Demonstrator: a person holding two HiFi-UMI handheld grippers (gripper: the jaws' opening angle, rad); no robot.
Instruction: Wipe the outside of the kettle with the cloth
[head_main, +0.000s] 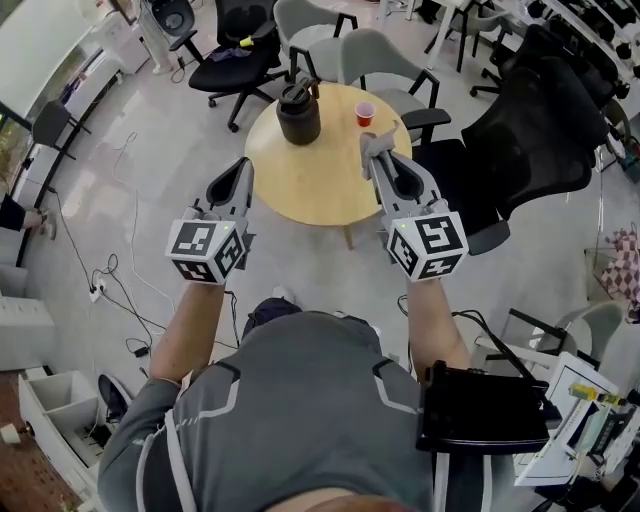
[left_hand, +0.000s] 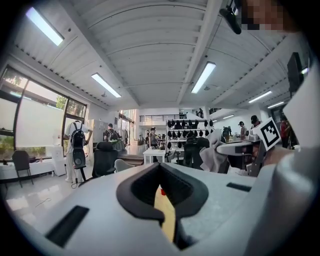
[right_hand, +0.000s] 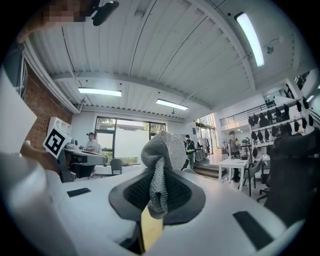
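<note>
A black kettle (head_main: 298, 112) stands on the far left part of a round wooden table (head_main: 310, 175). My right gripper (head_main: 369, 145) hovers over the table's right side, to the right of the kettle and apart from it. It is shut on a grey knitted cloth (right_hand: 161, 155), which sticks up from between the jaws and hides part of the view ahead. My left gripper (head_main: 243, 166) is held level at the table's near left edge, shut with nothing in it; only a sliver of tabletop shows through its jaws (left_hand: 161, 172). The kettle does not show in either gripper view.
A red cup (head_main: 365, 114) stands on the table just beyond the right gripper. Office chairs (head_main: 385, 60) ring the table's far side, and a large black chair (head_main: 530, 140) is at its right. Cables lie on the floor (head_main: 120, 290) at the left.
</note>
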